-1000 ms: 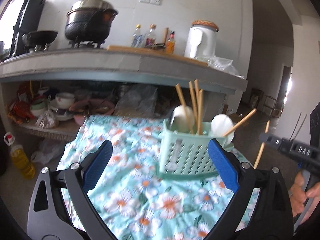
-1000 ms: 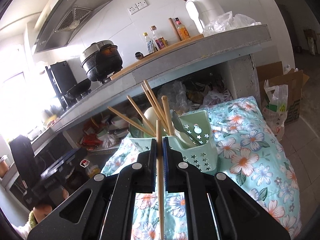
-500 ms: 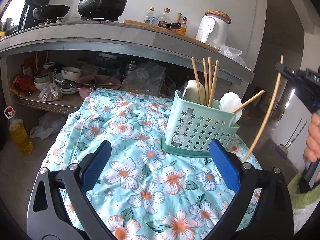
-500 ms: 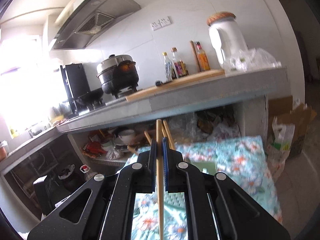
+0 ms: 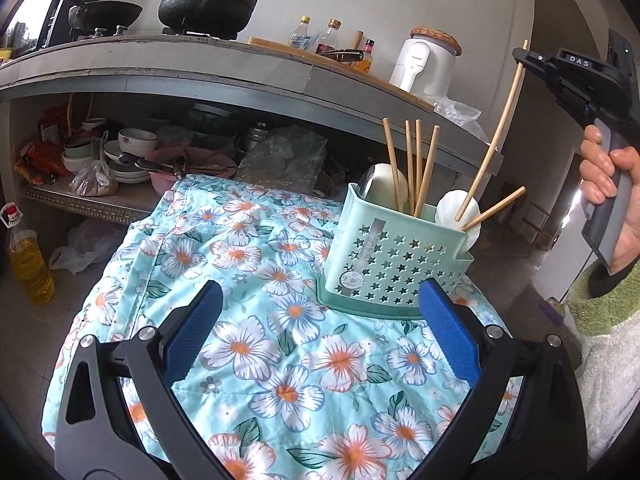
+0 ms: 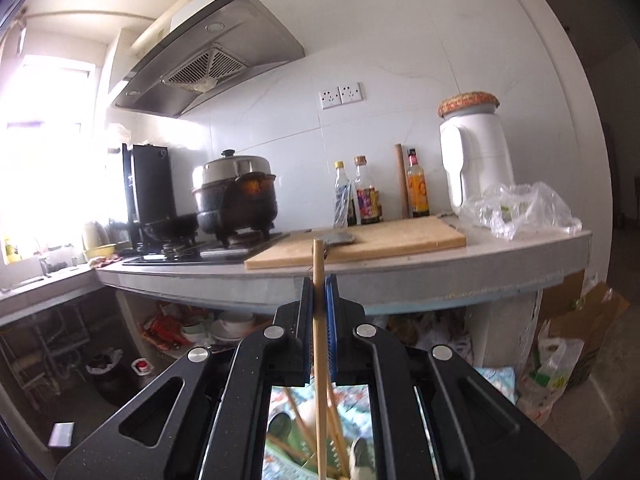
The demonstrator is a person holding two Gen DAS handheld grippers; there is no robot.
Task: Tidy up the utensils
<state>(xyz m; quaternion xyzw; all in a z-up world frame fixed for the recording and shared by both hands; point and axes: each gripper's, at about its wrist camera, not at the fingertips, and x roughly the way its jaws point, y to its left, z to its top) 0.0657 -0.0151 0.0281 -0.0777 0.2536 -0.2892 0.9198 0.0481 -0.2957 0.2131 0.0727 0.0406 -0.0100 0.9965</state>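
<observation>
Right gripper (image 6: 319, 300) jaws pinch 1 chopstick (image 6: 319, 320) above the basket (image 5: 390, 264); left gripper (image 5: 320, 324) jaws wide.

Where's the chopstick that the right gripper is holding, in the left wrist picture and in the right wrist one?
Left wrist view: the held chopstick slants at upper right, from the right gripper down into the green utensil basket.
Right wrist view: it stands upright at centre, clamped between the blue pads.
Shared landmark: the white jug on the counter.
</observation>
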